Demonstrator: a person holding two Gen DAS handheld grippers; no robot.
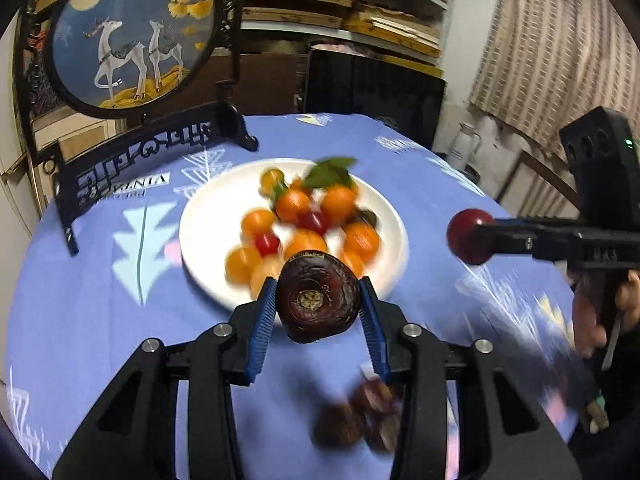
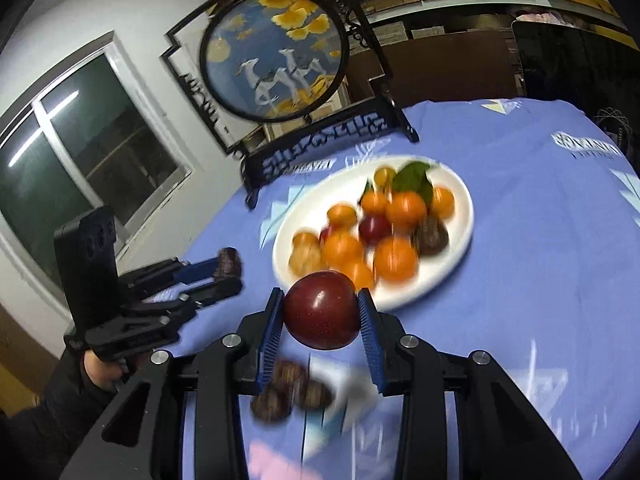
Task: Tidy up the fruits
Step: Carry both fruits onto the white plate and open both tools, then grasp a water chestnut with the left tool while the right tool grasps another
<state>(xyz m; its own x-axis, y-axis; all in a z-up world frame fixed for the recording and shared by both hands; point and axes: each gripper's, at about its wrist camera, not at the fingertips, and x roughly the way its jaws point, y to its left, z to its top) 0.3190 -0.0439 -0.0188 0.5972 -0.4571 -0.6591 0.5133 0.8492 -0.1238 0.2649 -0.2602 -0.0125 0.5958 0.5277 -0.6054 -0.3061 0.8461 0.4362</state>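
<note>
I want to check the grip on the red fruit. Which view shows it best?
The right wrist view: the red fruit fills the centre, pressed between the right tool's blue pads. The left wrist view shows it smaller at the side, partly hidden behind a finger.

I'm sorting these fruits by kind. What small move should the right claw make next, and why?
Probably carry the red plum, clamped in the right claw, forward over the white plate toward the red fruit there. The plum hangs above the blue tablecloth, short of the plate.
</note>
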